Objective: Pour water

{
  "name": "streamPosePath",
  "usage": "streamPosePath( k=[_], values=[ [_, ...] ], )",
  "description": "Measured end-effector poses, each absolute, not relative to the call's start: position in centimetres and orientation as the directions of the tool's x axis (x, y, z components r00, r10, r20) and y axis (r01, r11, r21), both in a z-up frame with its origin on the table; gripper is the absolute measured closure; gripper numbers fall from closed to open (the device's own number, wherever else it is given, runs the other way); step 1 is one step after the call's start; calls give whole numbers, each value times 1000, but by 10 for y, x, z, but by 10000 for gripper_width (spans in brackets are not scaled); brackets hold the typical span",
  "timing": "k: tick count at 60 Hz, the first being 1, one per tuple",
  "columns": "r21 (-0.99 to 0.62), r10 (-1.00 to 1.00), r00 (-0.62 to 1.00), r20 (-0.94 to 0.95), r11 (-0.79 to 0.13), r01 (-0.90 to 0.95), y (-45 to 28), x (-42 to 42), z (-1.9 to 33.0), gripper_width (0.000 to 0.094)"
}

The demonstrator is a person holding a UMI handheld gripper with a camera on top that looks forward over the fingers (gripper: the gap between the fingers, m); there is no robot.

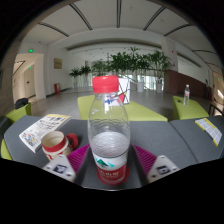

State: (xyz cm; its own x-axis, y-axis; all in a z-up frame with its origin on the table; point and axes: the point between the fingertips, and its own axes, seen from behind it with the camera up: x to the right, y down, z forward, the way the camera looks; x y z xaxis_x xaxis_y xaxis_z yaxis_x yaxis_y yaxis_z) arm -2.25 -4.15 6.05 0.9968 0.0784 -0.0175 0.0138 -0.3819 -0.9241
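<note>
A clear plastic water bottle [109,125] with a red cap and a red-and-green label stands upright between my fingers, filling the middle of the view. My gripper [110,160] is shut on it, with the pink pads [78,158] pressing on its lower body from both sides. A red-and-white paper cup [55,146] stands on the grey table [170,140], just left of the left finger. The bottle's base is hidden low between the fingers.
A printed leaflet [43,130] lies on the table beyond the cup, and another leaflet [209,128] lies at the far right. Yellow-green seats [150,112] and a second bottle [186,94] stand beyond the table, with potted plants [130,65] across the hall.
</note>
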Motion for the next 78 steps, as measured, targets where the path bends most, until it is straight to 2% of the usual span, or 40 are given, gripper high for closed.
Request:
streamPosePath(
  k=[2, 4, 8, 19, 43, 51, 67, 78],
  values=[
    [-921, 72, 997, -19, -389, 10, -46, -22, 62, 58],
    [-920, 57, 998, -15, -392, 8, -50, -20, 66, 108],
    [-920, 34, 999, 3, -391, 16, -60, -13, 76, 74],
    [-918, 8, 1000, 1, -397, 4, -115, -19, 119, 80],
    [-932, -22, 999, 50, -360, 39, -332, -54, 247, 76],
    [-940, -4, 998, 68, -336, 63, -392, -67, 279, 80],
    [-943, 29, 994, 109, -313, 113, -461, -86, 304, 77],
    [-940, 25, 997, 76, -331, 80, -482, -89, 301, 80]
  ],
)
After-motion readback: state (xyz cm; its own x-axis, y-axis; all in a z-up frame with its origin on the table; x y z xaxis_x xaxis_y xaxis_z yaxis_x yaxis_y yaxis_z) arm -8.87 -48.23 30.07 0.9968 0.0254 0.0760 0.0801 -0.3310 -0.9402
